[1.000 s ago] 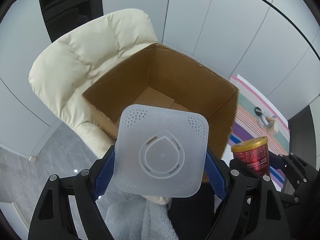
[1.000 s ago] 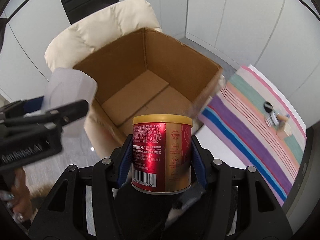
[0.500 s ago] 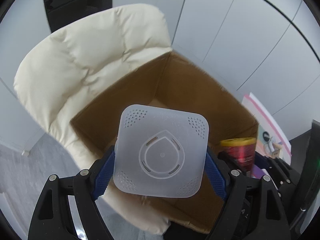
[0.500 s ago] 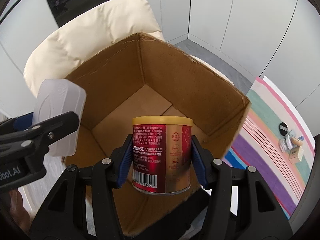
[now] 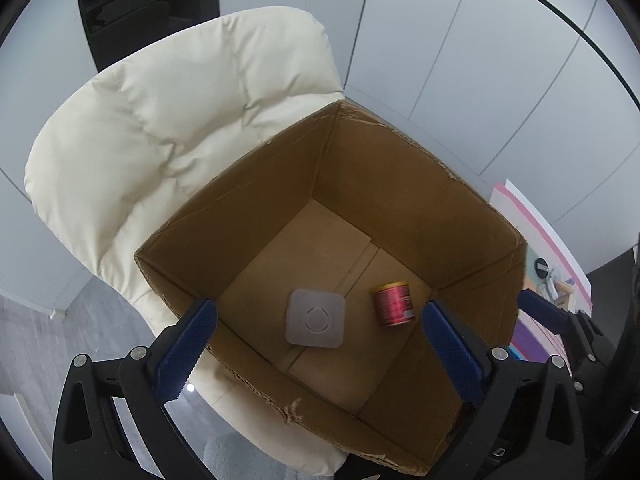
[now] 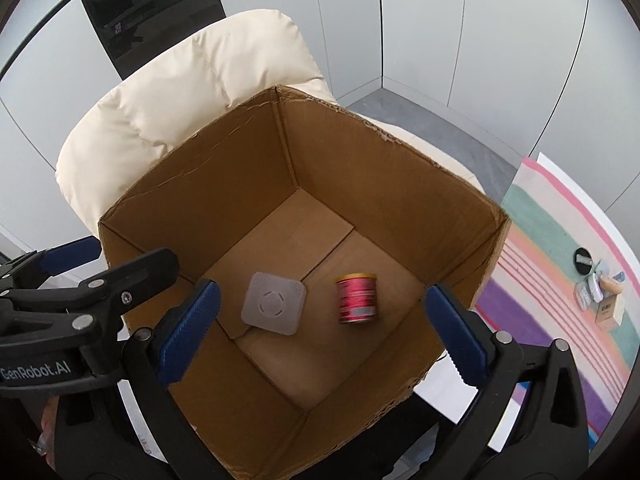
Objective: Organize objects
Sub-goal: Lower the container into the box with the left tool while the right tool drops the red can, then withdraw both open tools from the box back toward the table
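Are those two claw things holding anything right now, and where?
Nothing. Both the left tool and right tool have just opened; the white square lid and red can are in the cardboard box.

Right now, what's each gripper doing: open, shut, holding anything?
Left gripper: jaws just opened, open and empty; white square lid in the cardboard box.
Right gripper: jaws just opened, open and empty; red can in the box.

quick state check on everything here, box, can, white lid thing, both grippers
cardboard box: open-topped, on the cream chair
red can: in the box, lying on its side, blurred
white square lid: flat on the box floor
left gripper: open, empty, just opened
right gripper: open, empty, just opened
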Tool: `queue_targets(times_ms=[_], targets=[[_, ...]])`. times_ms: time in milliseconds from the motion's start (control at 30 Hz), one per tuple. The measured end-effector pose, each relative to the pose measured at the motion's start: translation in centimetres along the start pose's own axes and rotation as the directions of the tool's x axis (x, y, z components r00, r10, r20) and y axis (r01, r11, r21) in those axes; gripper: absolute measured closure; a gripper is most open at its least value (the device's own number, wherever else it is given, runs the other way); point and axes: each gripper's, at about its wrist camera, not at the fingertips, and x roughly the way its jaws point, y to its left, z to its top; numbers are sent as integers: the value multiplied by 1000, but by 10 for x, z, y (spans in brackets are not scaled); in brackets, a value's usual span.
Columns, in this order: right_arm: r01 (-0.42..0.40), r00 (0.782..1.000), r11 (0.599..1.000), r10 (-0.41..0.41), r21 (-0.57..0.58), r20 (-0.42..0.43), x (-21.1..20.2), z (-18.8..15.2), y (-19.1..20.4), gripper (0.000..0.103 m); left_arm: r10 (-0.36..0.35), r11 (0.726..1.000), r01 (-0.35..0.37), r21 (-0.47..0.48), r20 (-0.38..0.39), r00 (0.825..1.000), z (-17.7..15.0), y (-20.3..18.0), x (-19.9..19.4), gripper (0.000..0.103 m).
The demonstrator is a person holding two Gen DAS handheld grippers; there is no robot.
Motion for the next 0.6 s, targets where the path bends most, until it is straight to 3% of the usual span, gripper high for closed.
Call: queue_targets(times_ms=[367, 600], targets=[[11, 1000, 1000, -11, 18, -9, -6, -8, -3, 0, 26, 1000, -26, 13, 24, 999, 0, -2, -16, 0], [26, 1000, 999, -26, 44, -10, -20, -16, -8, 0, -17, 1000, 17, -9, 17, 1000, -10, -1, -28, 0]])
